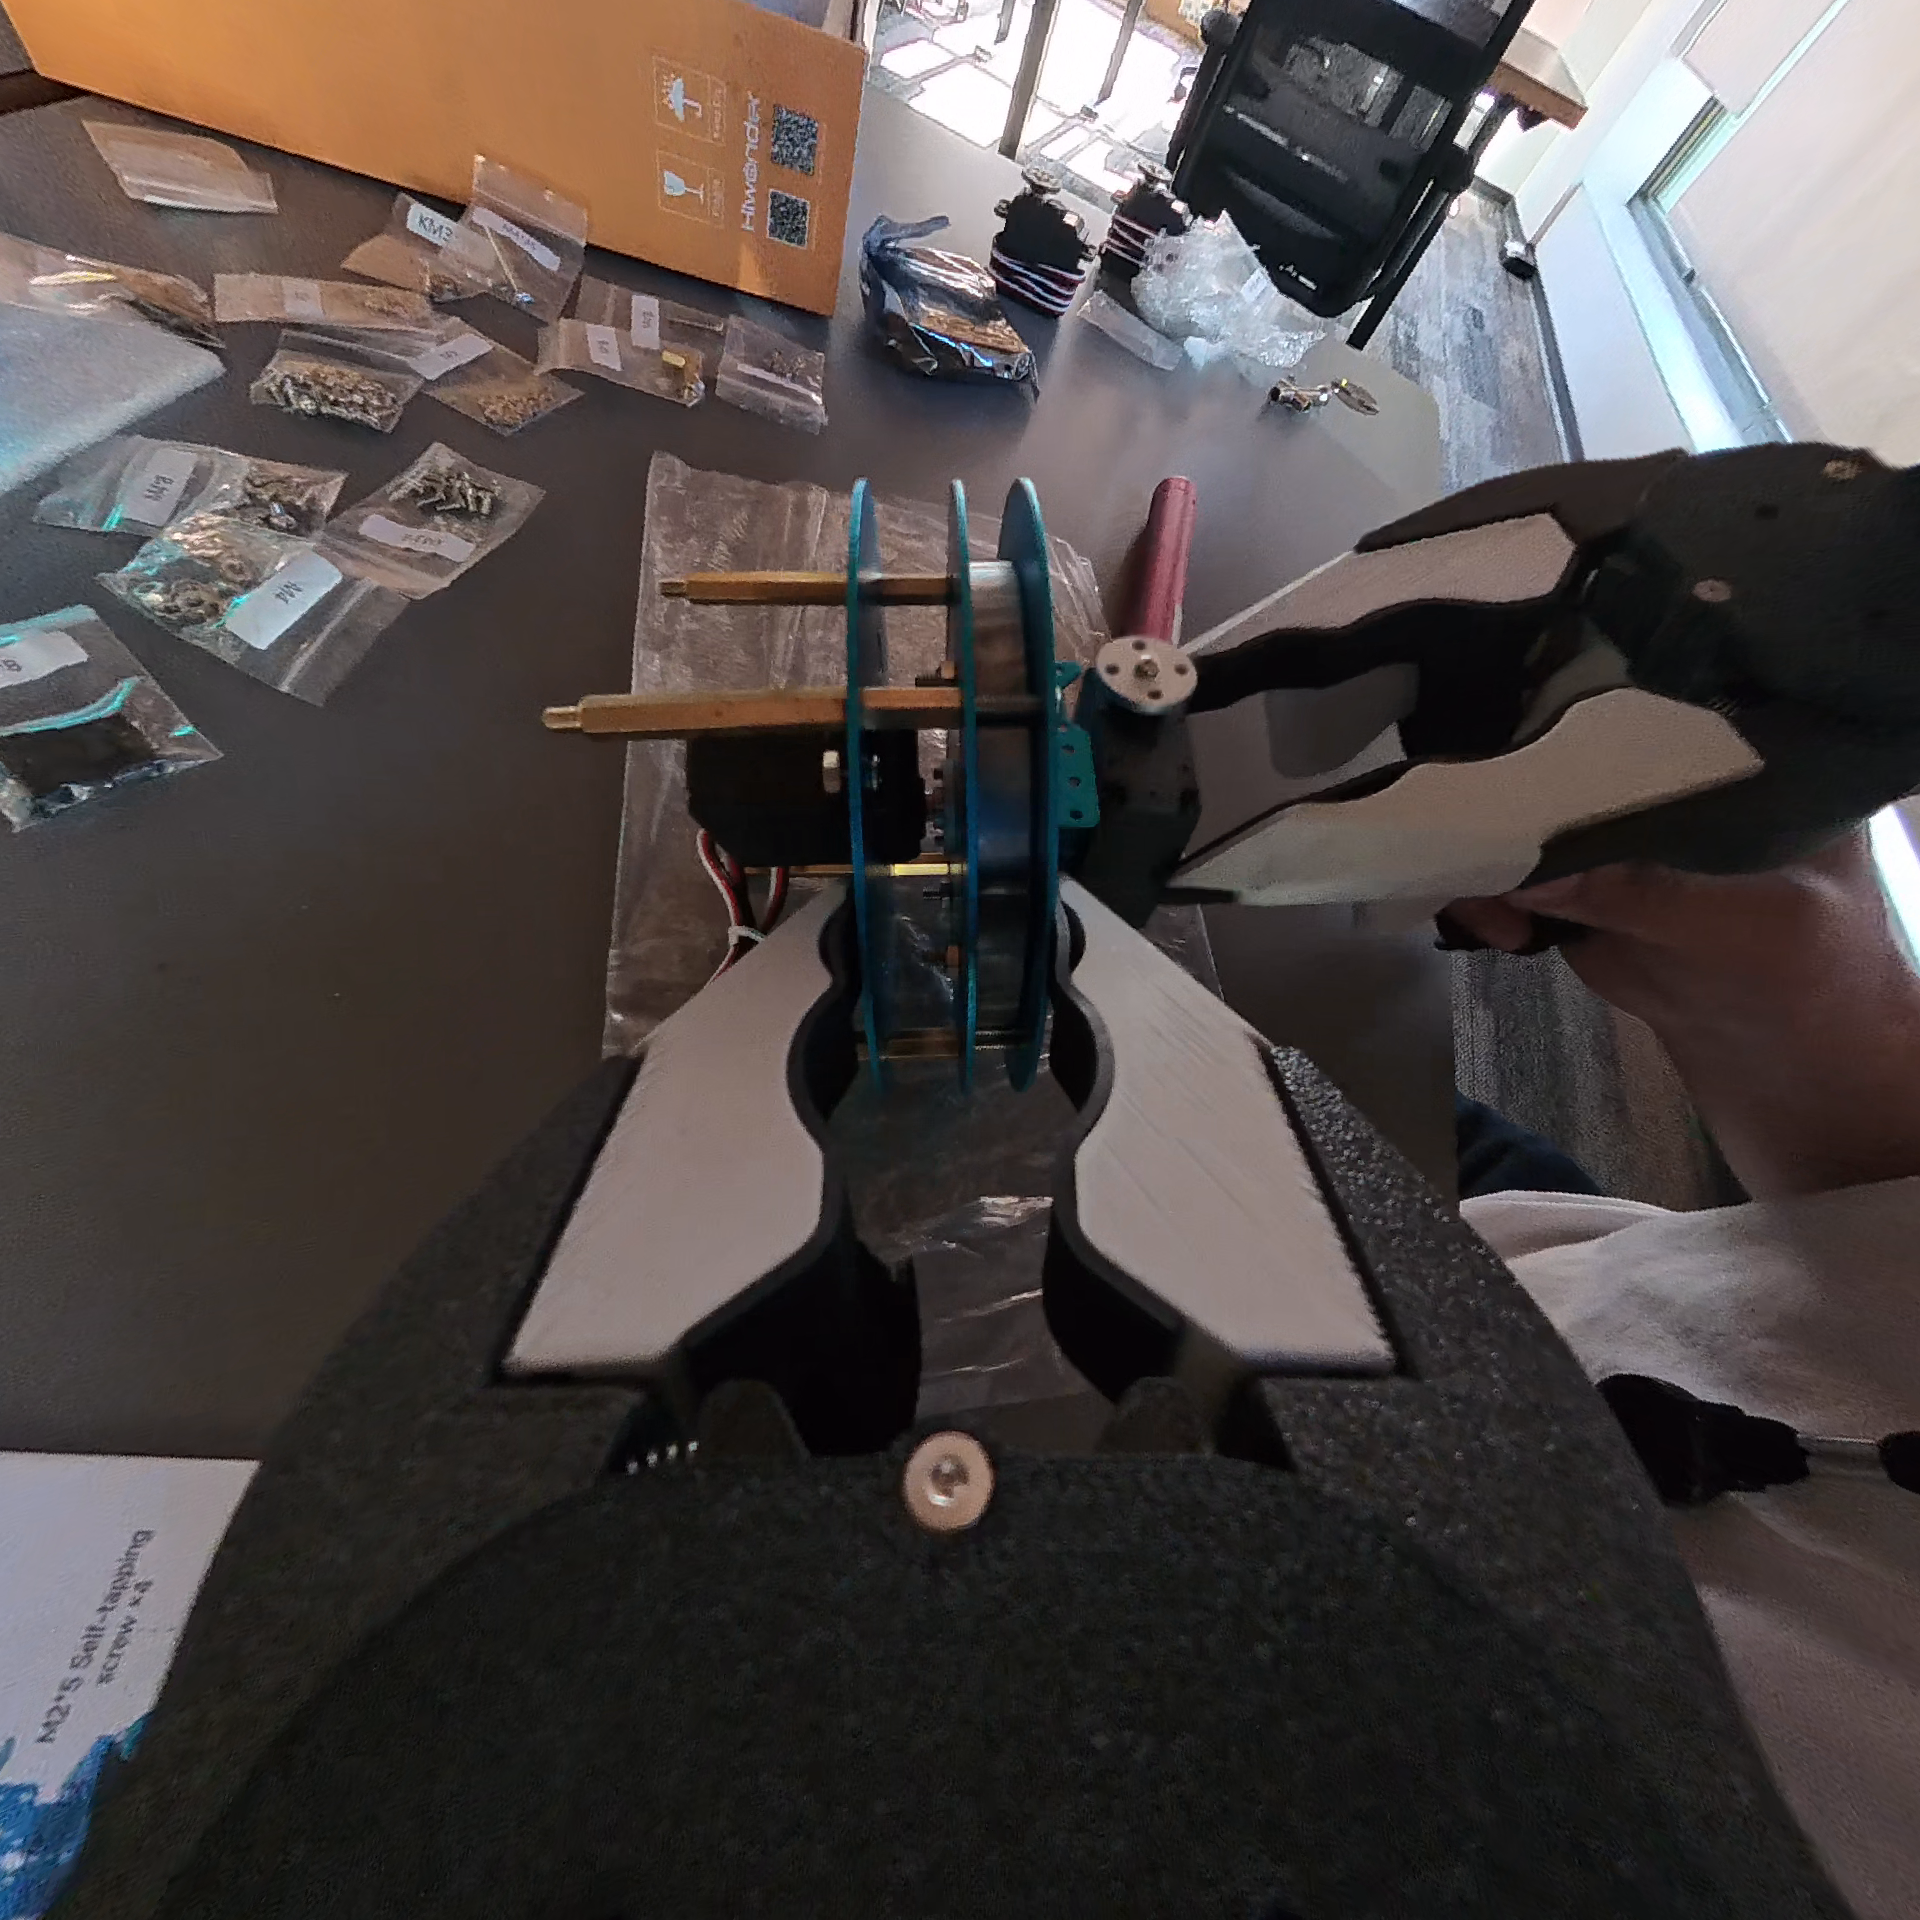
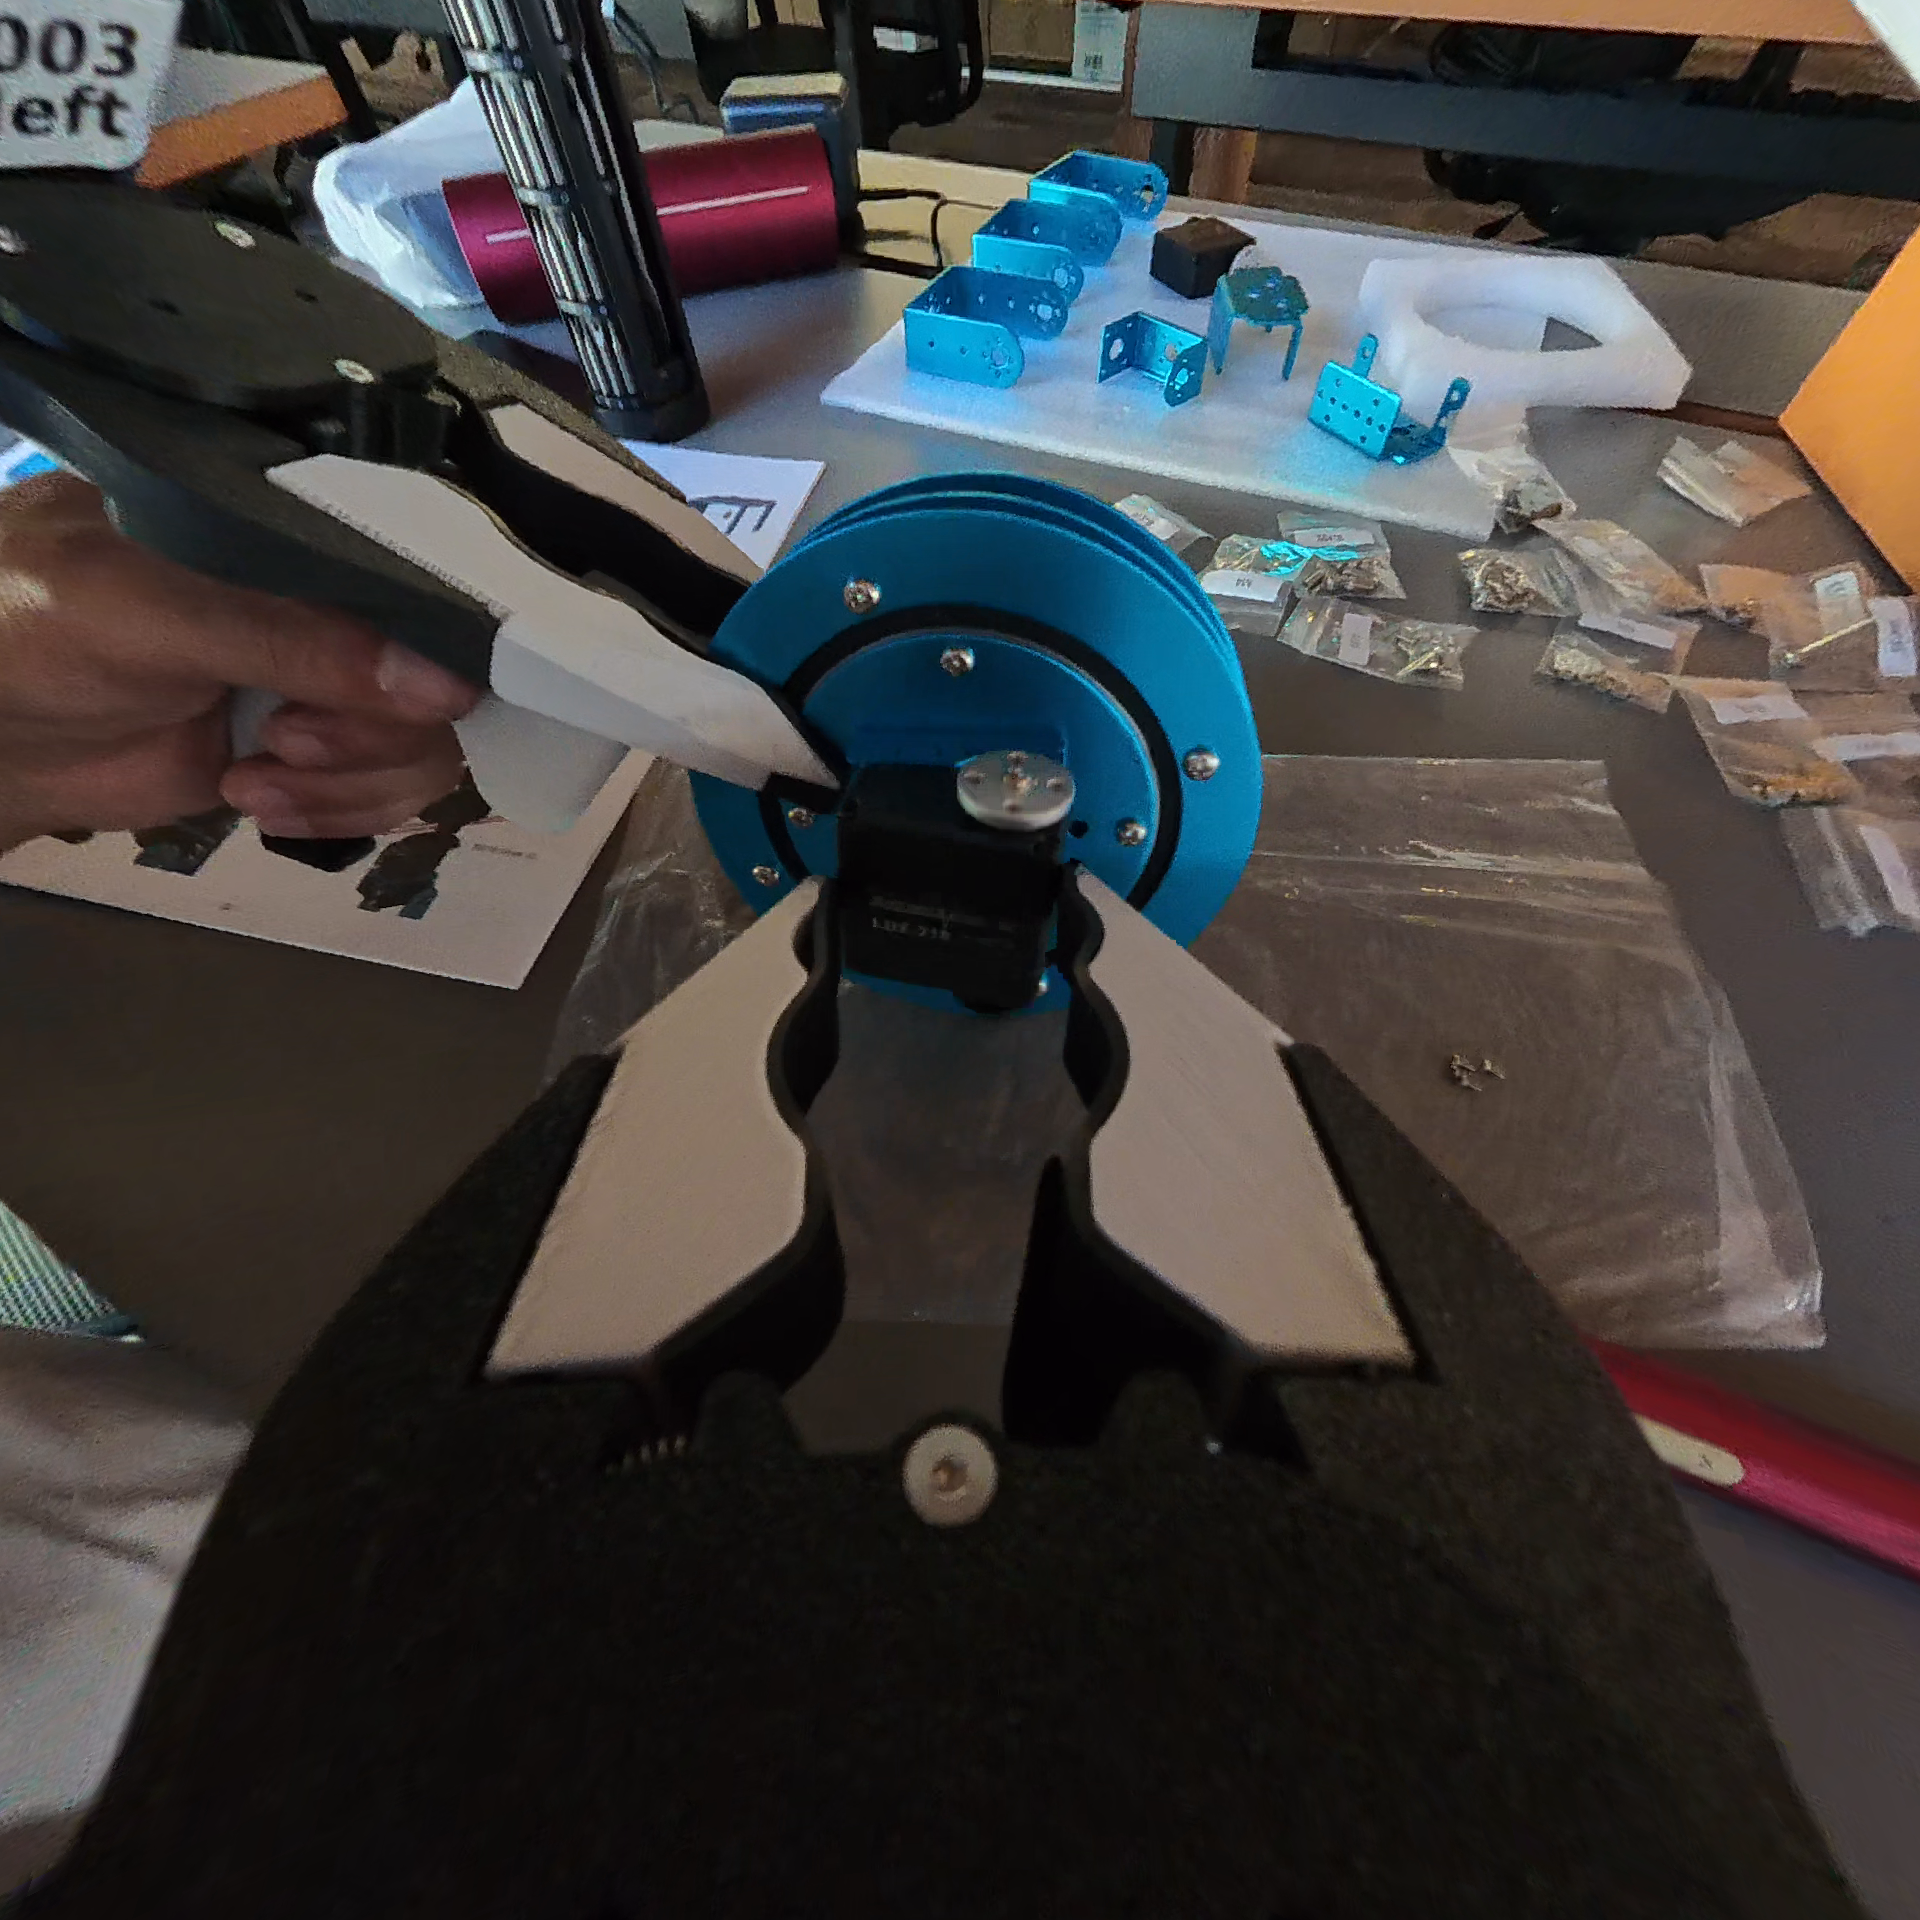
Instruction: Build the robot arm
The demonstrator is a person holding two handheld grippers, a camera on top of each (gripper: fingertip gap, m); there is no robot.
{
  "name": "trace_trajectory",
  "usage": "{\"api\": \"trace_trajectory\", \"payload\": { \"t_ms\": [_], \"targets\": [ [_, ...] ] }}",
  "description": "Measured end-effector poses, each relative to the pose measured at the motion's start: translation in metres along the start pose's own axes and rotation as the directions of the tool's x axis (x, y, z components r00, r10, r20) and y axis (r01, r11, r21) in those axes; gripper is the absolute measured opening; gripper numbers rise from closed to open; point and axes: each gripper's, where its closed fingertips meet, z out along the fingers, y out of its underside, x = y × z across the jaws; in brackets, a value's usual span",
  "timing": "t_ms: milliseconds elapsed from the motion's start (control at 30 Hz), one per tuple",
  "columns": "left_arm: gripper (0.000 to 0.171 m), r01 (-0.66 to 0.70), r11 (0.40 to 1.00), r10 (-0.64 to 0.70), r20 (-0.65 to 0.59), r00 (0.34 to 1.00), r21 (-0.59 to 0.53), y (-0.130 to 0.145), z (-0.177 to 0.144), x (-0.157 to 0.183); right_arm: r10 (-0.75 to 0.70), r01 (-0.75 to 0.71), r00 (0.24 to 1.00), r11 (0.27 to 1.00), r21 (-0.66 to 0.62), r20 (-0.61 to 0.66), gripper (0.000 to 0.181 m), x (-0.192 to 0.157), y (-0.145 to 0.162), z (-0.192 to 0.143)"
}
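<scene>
A stack of blue metal discs joined by brass standoffs stands on edge over a clear plastic bag. My left gripper is shut on the discs' lower rims. A black servo with a silver round horn sits on the outer disc face. My right gripper comes in from the right and is shut on that servo. In the right wrist view my right gripper clamps the servo below its horn, with the blue disc behind. The left gripper grips the disc rim from the left.
Small bags of screws and an orange cardboard box lie at the left. Blue brackets sit on white foam. Also about are a printed sheet, loose screws, a red tube and two spare servos.
</scene>
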Motion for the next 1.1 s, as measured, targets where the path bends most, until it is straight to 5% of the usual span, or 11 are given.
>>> {"api": "trace_trajectory", "payload": {
  "t_ms": [467, 1100],
  "targets": [
    [0.032, 0.046, 0.999, -0.046, -0.036, 0.998, 0.002, 0.005, -0.001, -0.005, -0.233, 0.231, 0.972, 0.971, -0.06, -0.014, 0.04, 0.0, -0.004, 0.009],
    [0.032, 0.033, 0.999, -0.033, -0.019, 0.999, -0.004, 0.006, 0.0, -0.005, -0.286, 0.289, 0.956, 0.956, -0.042, 0.067, 0.041, 0.0, -0.003, 0.013]
  ]
}}
